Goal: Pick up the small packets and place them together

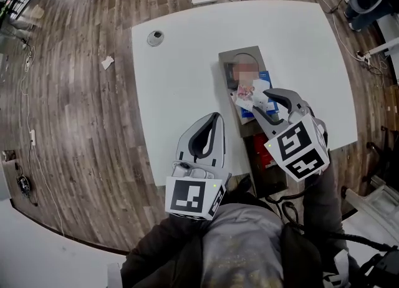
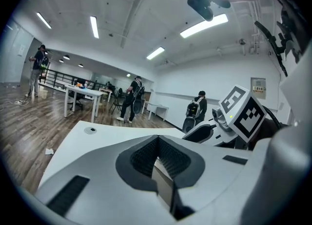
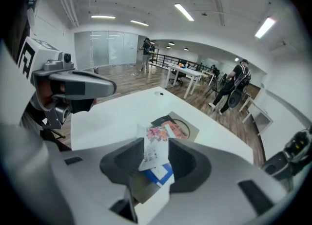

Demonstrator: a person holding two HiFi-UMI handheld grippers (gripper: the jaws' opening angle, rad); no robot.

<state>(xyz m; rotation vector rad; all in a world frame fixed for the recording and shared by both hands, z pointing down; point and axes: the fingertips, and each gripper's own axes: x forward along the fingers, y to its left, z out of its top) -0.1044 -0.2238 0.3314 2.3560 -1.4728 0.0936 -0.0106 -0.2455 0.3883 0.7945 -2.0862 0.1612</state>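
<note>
a small white packet with a pink flower print (image 3: 156, 139) stands on edge between the fingers of the right gripper (image 3: 155, 155). it rests on a flat blue-and-white packet (image 3: 161, 175). the fingers stand partly apart and the packet sits loose between them, not clamped. its lower half carries lines of small dark print, too fine to read, and its base is hidden behind the finger pads. most of the blue-and-white packet is covered too, and only one corner with a white label patch shows.

in the head view the packets lie near the middle of the white bench (image 1: 187, 81), on the near end of a grey rectangular sheet with a round disc shape (image 1: 242, 56). the right gripper hangs over them there, and the sheet's centre cannot be made out.

the left gripper (image 1: 214, 118) is over the near edge of the bench, apart from the packets. its fingers are pressed together with nothing between them.

below the bench edge a red and black object (image 1: 265, 153) is cut off by the right gripper's marker cube, and no writing on it is legible.
</note>
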